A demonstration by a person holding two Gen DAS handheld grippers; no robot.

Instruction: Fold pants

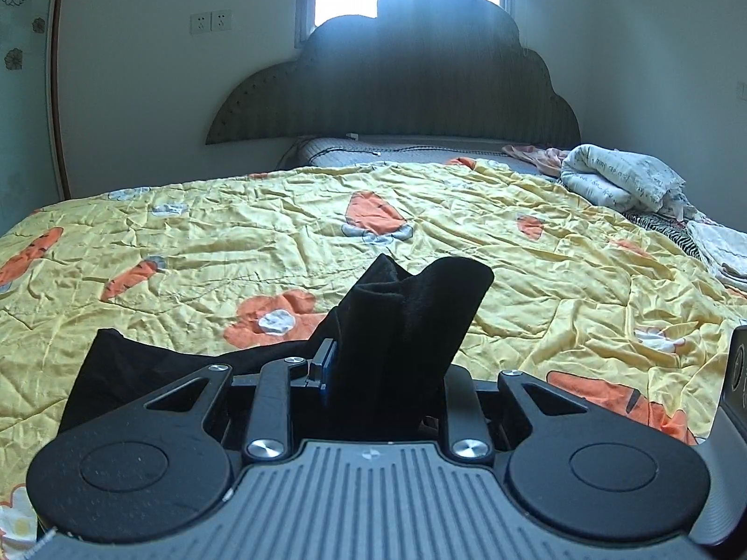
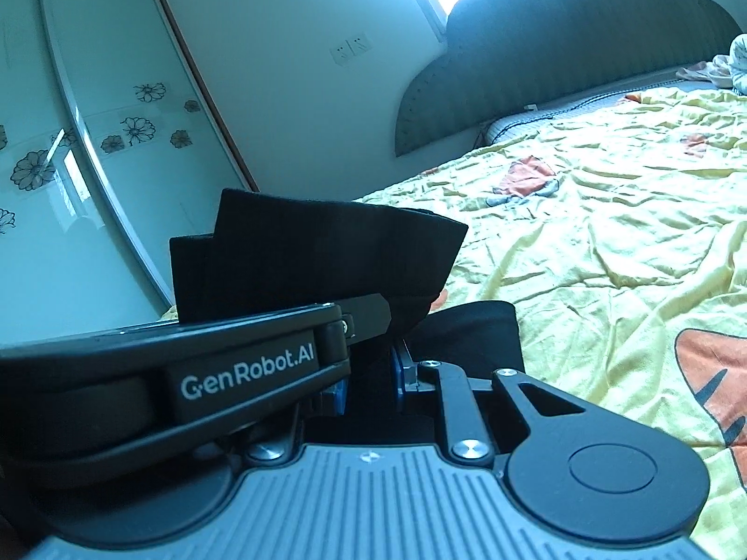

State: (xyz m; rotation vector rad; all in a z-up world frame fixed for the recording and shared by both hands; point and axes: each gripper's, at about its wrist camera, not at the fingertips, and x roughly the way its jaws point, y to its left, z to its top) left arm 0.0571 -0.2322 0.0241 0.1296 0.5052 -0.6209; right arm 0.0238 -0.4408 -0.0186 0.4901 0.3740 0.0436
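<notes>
Black pants (image 1: 411,322) stick up in a bunch from between the fingers of my left gripper (image 1: 378,373), which is shut on them just above the bed; more black cloth (image 1: 140,368) trails off to the left on the quilt. My right gripper (image 2: 369,373) is shut on another part of the black pants (image 2: 327,256), whose edge stands up in front of it. The left gripper's body (image 2: 233,368) lies across the left of the right wrist view, close beside the right gripper.
The yellow quilt with orange carrot prints (image 1: 513,242) covers the bed. A dark scalloped headboard (image 1: 397,84) stands at the back under a window. Folded bedding (image 1: 621,177) lies at the far right. A sliding wardrobe (image 2: 93,140) stands left of the bed.
</notes>
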